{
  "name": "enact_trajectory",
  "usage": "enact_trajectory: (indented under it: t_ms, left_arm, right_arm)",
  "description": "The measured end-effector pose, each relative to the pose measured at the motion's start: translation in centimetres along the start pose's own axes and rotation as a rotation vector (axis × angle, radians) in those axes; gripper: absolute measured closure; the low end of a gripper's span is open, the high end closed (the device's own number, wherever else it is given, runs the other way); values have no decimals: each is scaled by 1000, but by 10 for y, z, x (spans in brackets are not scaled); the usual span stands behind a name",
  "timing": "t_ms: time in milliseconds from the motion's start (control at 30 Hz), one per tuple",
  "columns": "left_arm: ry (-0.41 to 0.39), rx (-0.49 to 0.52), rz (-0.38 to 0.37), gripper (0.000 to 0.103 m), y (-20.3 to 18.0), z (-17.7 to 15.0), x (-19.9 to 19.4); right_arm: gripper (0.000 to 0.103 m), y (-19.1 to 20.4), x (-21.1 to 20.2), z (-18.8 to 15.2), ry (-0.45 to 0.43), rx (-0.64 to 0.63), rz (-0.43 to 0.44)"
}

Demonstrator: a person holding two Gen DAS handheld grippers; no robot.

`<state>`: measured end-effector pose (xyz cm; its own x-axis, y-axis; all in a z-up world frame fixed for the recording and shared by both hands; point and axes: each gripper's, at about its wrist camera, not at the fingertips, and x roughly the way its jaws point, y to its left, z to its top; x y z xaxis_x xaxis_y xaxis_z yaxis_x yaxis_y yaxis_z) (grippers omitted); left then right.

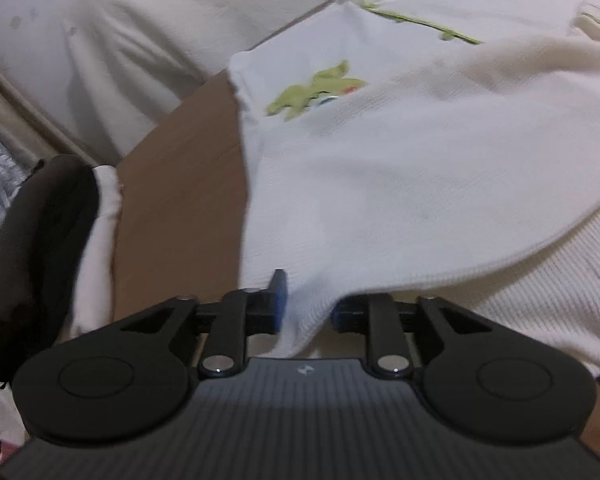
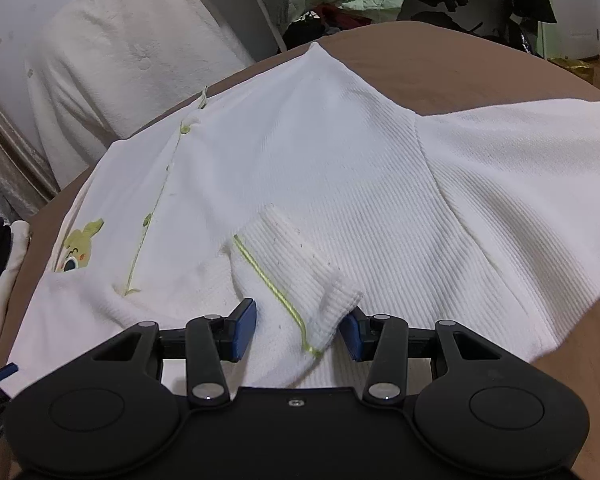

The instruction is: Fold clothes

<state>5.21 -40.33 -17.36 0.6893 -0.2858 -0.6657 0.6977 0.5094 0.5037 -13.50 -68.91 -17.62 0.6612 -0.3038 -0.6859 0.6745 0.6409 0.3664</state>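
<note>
We read a fold in progress on the brown surface [image 2: 460, 60]; left gripper [image 1: 308, 304] pinches the white garment [image 2: 320, 160] hem; right gripper [image 2: 300, 330] stands released around the ribbed cuff [image 2: 300, 264]; next, clamp the cuff.

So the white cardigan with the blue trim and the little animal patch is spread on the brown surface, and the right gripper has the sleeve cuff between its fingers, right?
Nearly. The trim is lime green, not blue, as the right wrist view shows. The rest holds: white cardigan, animal patch, brown surface, cuff between the right gripper fingers.
</note>
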Motion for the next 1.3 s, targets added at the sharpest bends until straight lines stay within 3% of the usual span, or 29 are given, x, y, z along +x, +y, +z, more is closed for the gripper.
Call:
enact_trajectory:
  t_ms: [33, 100, 133, 200, 233, 300, 433, 533, 600, 633, 700, 733, 767, 800, 867, 1000, 1033, 1133, 1200, 1233, 1300]
  left_arm:
    - [-6, 32, 21, 72, -5, -1, 1]
    - [-19, 71, 40, 80, -12, -3, 3]
    - [-18, 77, 37, 102, -14, -3, 5]
    - [0, 21, 35, 102, -7, 1, 9]
    - [-3, -16, 54, 101, 1, 3, 7]
    - [-10, -91, 94, 101, 16, 6, 3]
    - [10, -255, 219, 102, 57, -6, -20]
    - [120, -291, 137, 101, 71, -22, -5]
    - [242, -289, 25, 98, 68, -29, 15]
    - [244, -272, 45, 92, 67, -28, 15]
    - [231, -242, 101, 65, 69, -25, 9]
    - [216, -235, 131, 45, 72, -22, 5]
    - [189, -258, 142, 41, 79, -22, -1]
    - [161, -294, 122, 41, 87, -23, -6]
    - [111, -394, 26, 41, 108, -27, -14]
    - [-2, -609, -147, 41, 138, -33, -28]
    - [-29, -647, -183, 41, 142, -34, -30]
    - [-89, -684, -201, 41, 143, -28, -26]
    - [-107, -694, -194, 41, 141, -24, -23]
    - [-110, -696, -187, 41, 139, -21, -22]
    - [-74, -690, -183, 39, 134, -18, -14]
  right_arm:
    - [53, 1, 4, 3, 0, 5, -6]
    - [53, 1, 10, 9, 3, 10, -8]
    - [52, 2, 11, 12, -1, 2, -4]
    - [60, 8, 10, 14, -21, -49, -4]
    - [73, 11, 9, 14, -32, -75, -15]
    - [88, 14, 7, 15, -64, -84, -56]
    - [92, 11, -14, 12, -163, -59, -19]
    - [93, 13, -13, 2, -116, -123, -13]
    - [94, 16, -3, -6, -56, -194, -70]
    - [94, 16, 0, -10, -40, -215, -93]
    - [87, 13, 1, -9, -37, -179, -57]
    - [86, 13, 1, -5, -29, -154, -27]
    - [84, 13, 2, -2, -20, -129, 4]
    - [81, 13, 2, 2, -13, -110, 34]
    - [65, 17, 3, 9, -4, -103, 88]
    - [53, 30, 16, 16, 31, -109, 183]
    - [42, 33, 22, 17, 51, -116, 202]
    - [39, 43, 46, 19, 109, -183, 201]
    - [83, 55, 51, 20, 93, -258, 189]
    - [93, 63, 48, 23, 80, -303, 193]
    - [93, 74, 25, 26, -39, -384, 209]
